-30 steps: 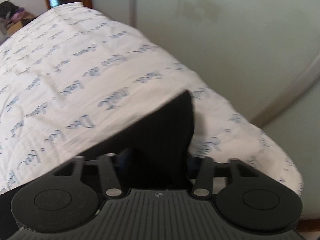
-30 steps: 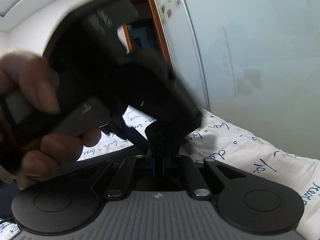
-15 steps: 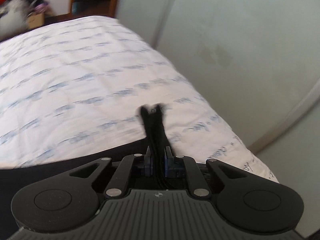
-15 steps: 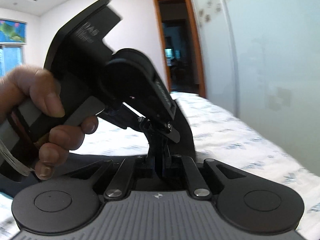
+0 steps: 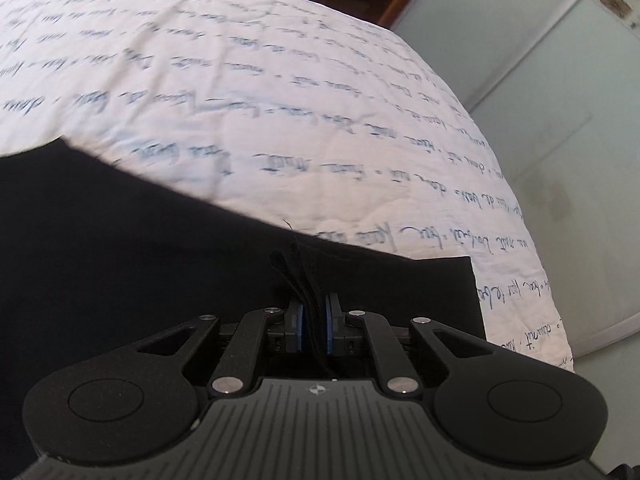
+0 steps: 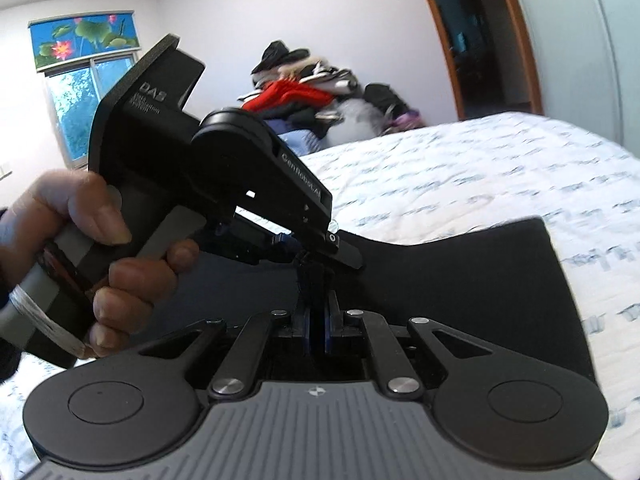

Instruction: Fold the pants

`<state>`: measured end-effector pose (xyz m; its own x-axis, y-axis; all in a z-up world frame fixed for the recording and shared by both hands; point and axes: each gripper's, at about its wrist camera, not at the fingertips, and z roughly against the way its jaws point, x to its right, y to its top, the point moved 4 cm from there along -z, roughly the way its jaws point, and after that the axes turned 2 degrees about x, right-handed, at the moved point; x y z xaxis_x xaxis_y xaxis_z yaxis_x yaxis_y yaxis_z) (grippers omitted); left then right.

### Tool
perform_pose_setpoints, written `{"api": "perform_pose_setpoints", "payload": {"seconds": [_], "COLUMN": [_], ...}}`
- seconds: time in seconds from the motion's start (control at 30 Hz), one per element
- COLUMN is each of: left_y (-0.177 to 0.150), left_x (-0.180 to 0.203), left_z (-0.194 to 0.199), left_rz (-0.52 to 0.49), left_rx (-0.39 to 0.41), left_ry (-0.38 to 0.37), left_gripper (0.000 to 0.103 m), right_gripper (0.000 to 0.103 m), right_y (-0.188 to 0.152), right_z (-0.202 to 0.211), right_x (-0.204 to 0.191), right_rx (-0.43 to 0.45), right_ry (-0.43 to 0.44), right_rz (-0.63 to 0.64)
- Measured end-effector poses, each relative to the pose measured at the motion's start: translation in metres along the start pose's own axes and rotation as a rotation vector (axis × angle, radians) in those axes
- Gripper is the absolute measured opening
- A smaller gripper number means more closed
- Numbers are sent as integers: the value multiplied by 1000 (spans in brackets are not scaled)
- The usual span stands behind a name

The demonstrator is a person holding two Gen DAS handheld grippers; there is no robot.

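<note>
Left gripper [image 5: 313, 322]: we now pinch a fold of black pants [image 5: 120, 264], jaws just clamped | Right gripper [image 6: 316, 326]: jaws narrow on pants [image 6: 460, 276] ahead | Both carry cloth across the quilt [image 5: 240, 100]; fold underway.

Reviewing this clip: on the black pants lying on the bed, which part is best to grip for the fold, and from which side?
Grip the black pants at an outer edge, coming in low from over the quilt. The cloth lies flat, so only an edge gives something to pinch. Both claws do this: the left claw and the right claw are each shut on a bunched bit of edge, close together.
</note>
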<state>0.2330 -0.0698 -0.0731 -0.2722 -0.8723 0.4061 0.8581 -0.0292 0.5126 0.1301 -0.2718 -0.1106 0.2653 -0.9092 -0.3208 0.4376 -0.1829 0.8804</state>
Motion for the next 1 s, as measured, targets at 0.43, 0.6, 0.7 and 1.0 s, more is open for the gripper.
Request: {"api": "perform_pose_setpoints", "payload": {"seconds": [0.43,0.6,0.7,1.0], "left_y": [11,9,8,-1], "left_x": [-82,-100,-108,-115], "left_z": [13,22,25,39], "left_rz": [146,157,164,143], "left_rx": [-23,-3,3,39], "left_ry": [-1,16,21,55], "left_gripper": [14,13,13,12], "right_gripper": [6,6,6,6], "right_y": [-2,-12,-15,-23], "right_z": [-38,-50,-54,-62], "right_x": [-59,-76,-83,-96], "right_rx": [-80,-116,-134,-164], "right_ry": [35,66,78,103], "right_rz": [130,169,174,194]}}
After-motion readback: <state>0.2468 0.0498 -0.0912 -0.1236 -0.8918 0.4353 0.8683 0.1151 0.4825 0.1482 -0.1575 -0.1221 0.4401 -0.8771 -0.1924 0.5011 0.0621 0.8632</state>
